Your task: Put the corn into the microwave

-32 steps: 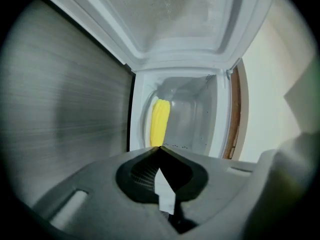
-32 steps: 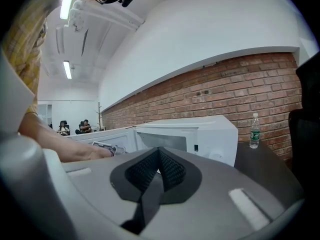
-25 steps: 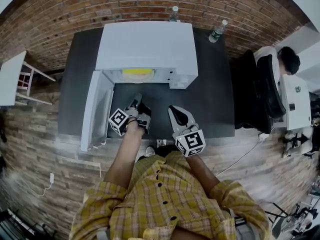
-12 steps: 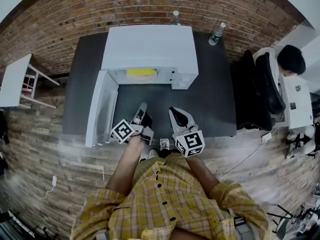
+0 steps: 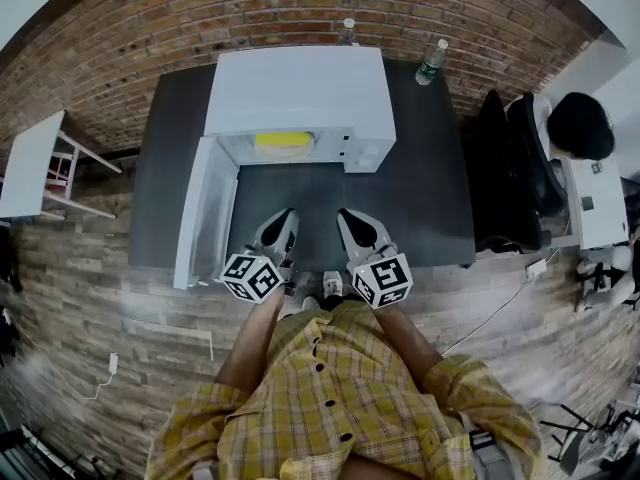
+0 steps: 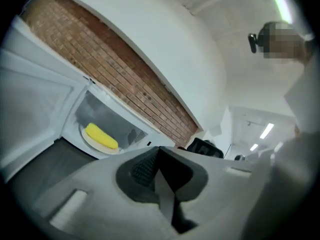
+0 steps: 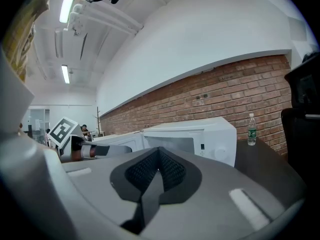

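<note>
Your corn point(image 5: 281, 144) is already inside the microwave point(image 5: 295, 93), upper middle of the head view, lying on the pale round plate point(image 5: 262, 152) in the cavity. Its long axis runs left to right across that frame, so it's lying parallel to the front opening, flat and not standing up. In the left gripper view the same cob point(image 6: 101, 136) shows at the middle left, slanting from upper left down to lower right on the plate point(image 6: 90, 140). It's too small in both views for me to tell which end is the tip.

The microwave door point(image 5: 205, 213) is swung wide open, hanging out to the left of the cavity over the dark table point(image 5: 420, 188).

Your left gripper point(image 5: 284, 216) sits in the lower middle of the head view, well apart from the corn, pointing up the frame toward the oven. Its jaws are pressed together with nothing between them, which you can see plainly in its own view point(image 6: 159, 151).

Your right gripper point(image 5: 350, 218) is just beside it on the right, also aimed at the microwave point(image 7: 200, 136), and its jaws are closed too, nothing in them point(image 7: 159, 154).

There are two water bottles at the back of the table, one behind the oven point(image 5: 348, 30) and one to its upper right point(image 5: 433, 63).
</note>
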The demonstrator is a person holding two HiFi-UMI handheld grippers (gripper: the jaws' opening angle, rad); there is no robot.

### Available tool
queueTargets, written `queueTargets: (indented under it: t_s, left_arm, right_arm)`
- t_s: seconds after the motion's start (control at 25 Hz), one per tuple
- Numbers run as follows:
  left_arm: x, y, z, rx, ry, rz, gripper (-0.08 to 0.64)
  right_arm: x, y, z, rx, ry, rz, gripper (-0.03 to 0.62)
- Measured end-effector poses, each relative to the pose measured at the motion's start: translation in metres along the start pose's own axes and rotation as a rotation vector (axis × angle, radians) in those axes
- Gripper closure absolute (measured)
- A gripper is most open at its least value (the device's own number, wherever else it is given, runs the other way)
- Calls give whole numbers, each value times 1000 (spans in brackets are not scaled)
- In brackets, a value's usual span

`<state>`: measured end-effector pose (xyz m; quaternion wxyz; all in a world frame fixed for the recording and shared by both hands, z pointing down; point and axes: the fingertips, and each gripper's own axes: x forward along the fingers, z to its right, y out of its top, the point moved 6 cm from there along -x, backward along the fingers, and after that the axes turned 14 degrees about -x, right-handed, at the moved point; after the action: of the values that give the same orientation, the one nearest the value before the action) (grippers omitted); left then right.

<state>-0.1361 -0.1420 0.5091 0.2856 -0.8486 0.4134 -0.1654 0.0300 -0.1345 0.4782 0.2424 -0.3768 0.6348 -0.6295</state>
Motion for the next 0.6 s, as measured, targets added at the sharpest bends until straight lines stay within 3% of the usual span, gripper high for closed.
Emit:
queueTargets:
  t_s: [0.32,0.6]
  left_arm:
    - [-13,1,16,211,51,-12,565]
    - [-20,5,23,294,83,16,565]
  right_arm:
    - [-8,0,0,11,-6,1,591]
    - [-13,2,-2,16,-4,13,591]
